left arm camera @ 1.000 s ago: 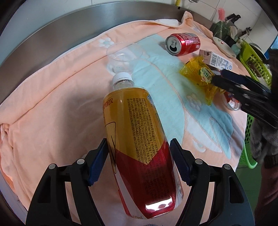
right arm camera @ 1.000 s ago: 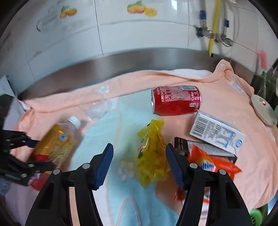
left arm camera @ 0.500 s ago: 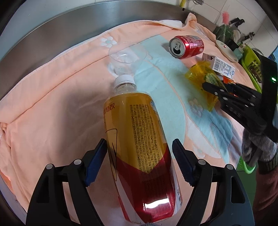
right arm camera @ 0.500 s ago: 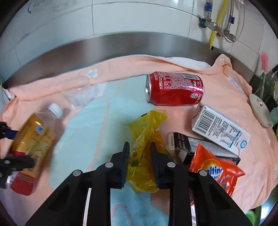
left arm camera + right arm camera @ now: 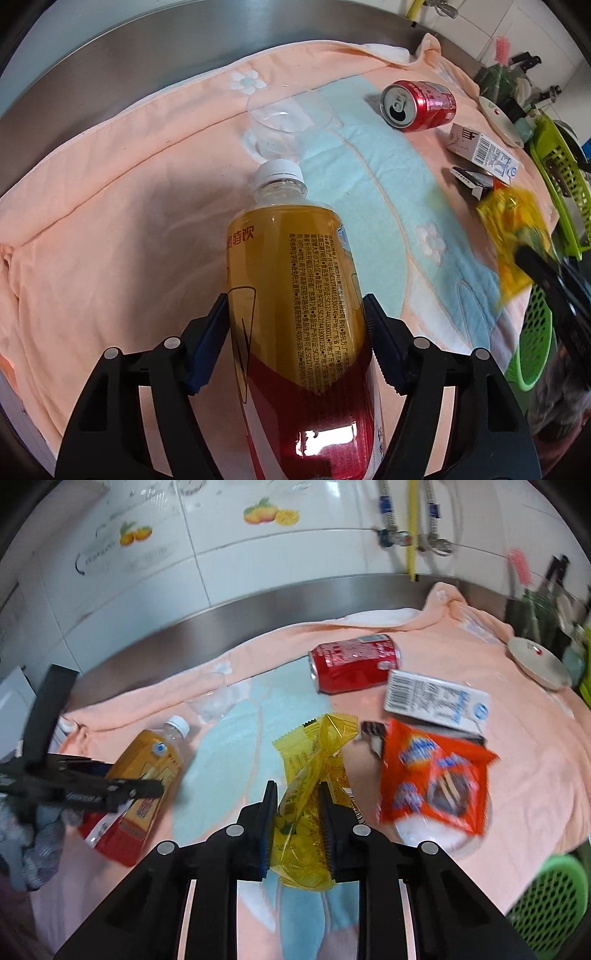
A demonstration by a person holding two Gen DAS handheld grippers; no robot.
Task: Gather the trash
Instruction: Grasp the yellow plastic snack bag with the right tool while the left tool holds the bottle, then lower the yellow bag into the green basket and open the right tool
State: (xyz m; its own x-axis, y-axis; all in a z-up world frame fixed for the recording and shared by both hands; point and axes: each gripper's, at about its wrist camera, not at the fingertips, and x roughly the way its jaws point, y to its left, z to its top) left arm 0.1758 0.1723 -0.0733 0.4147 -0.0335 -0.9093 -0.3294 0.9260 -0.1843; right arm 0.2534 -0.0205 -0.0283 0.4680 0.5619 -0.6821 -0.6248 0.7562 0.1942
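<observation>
My left gripper [image 5: 295,325] is shut on a yellow-and-red drink bottle [image 5: 291,295] with a white cap, held just above the peach towel [image 5: 110,221]. My right gripper [image 5: 297,801] is shut on a yellow snack wrapper [image 5: 314,775] and lifts it off the towel; the wrapper also shows in the left wrist view [image 5: 513,236]. A red soda can [image 5: 354,662] lies on its side at the back. A white carton [image 5: 436,699], a dark small box [image 5: 373,734] and an orange snack bag [image 5: 436,775] lie to the right. A clear plastic cup [image 5: 284,118] lies beyond the bottle.
A green basket [image 5: 550,904] stands below the counter's right edge, and it also shows in the left wrist view [image 5: 532,347]. A green dish rack [image 5: 561,177] and a round white disc [image 5: 539,662] are at the far right. A steel backsplash [image 5: 258,616] and tiled wall close the back.
My right gripper has closed on the yellow wrapper and raised it toward the right edge. My left gripper has closed onto the bottle, which had sat loosely between its jaws.
</observation>
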